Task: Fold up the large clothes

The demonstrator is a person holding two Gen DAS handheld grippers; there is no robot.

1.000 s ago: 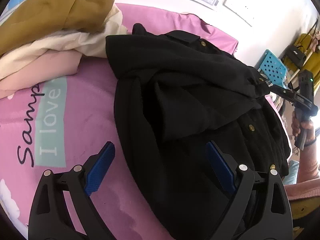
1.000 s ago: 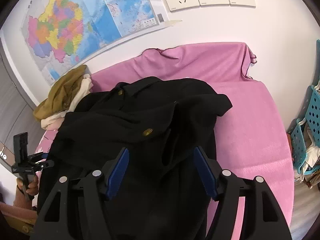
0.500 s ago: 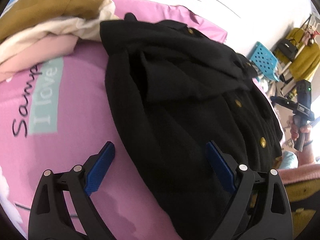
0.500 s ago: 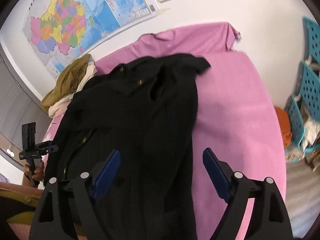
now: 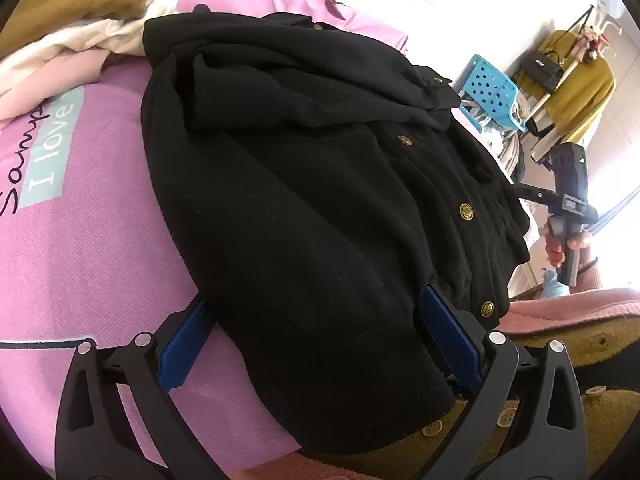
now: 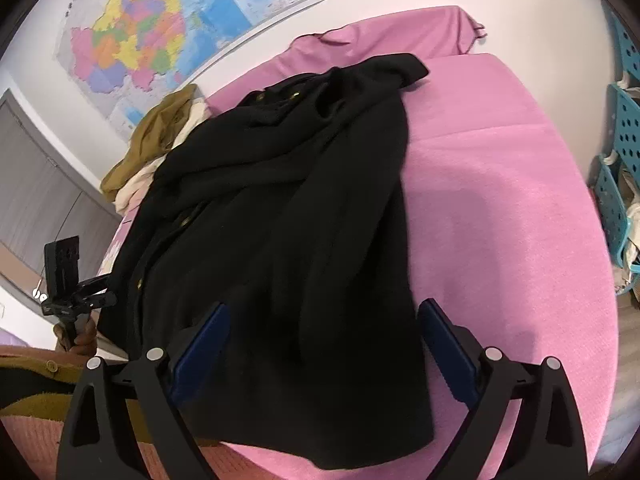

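A large black coat (image 5: 304, 208) with gold buttons lies spread along the pink bed, collar at the far end, hem at the near edge; it also shows in the right wrist view (image 6: 280, 216). My left gripper (image 5: 316, 340) is open, its blue pads either side of the coat's left hem area, above it. My right gripper (image 6: 324, 344) is open, hovering over the coat's right hem part. Each gripper shows in the other's view, the right one (image 5: 568, 208) and the left one (image 6: 68, 284), held off the bed's sides.
A heap of mustard, cream and pink clothes (image 5: 68, 28) lies at the bed's far left, also in the right wrist view (image 6: 160, 144). The pink sheet (image 6: 500, 208) lies bare to the coat's right. Blue baskets (image 6: 620, 152) and a clothes rack (image 5: 572, 76) stand beside the bed.
Both grippers have drawn back toward the near edge of the bed; the right one opened wider and left the coat. The coat now lies stretched out longer and flatter.
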